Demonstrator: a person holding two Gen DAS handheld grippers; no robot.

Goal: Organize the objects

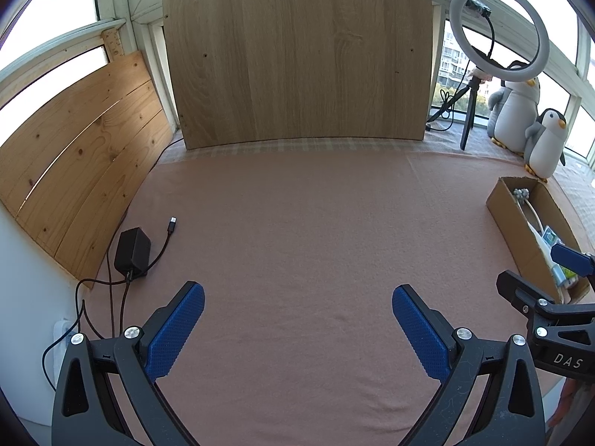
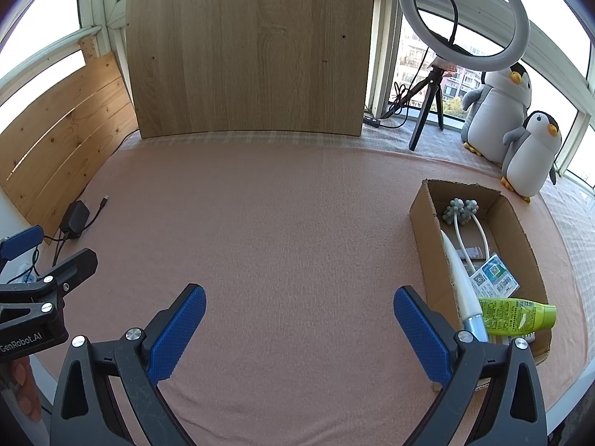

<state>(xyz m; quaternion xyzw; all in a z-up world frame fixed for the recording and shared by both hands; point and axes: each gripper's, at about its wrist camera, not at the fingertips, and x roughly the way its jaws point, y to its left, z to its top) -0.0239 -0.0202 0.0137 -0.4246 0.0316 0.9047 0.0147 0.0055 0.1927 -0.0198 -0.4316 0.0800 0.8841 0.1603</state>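
Note:
A cardboard box (image 2: 424, 219) lies on the pink cloth at the right; it also shows in the left wrist view (image 1: 509, 219). Inside it lie a white massager with grey knobbed heads (image 2: 461, 210), a white tube-shaped tool (image 2: 459, 278), a printed card packet (image 2: 494, 277) and a green bottle (image 2: 517, 314). My right gripper (image 2: 299, 329) is open and empty, just left of the box. My left gripper (image 1: 297, 329) is open and empty over bare cloth, left of the right gripper (image 1: 535, 278).
A black charger (image 1: 132, 252) with cables and a loose plug (image 1: 173, 221) lies at the left by wooden slats (image 1: 74, 156). An upright wood panel (image 1: 297, 55) stands at the back. A ring light on a tripod (image 2: 463, 18) and two plush penguins (image 2: 528, 152) stand back right.

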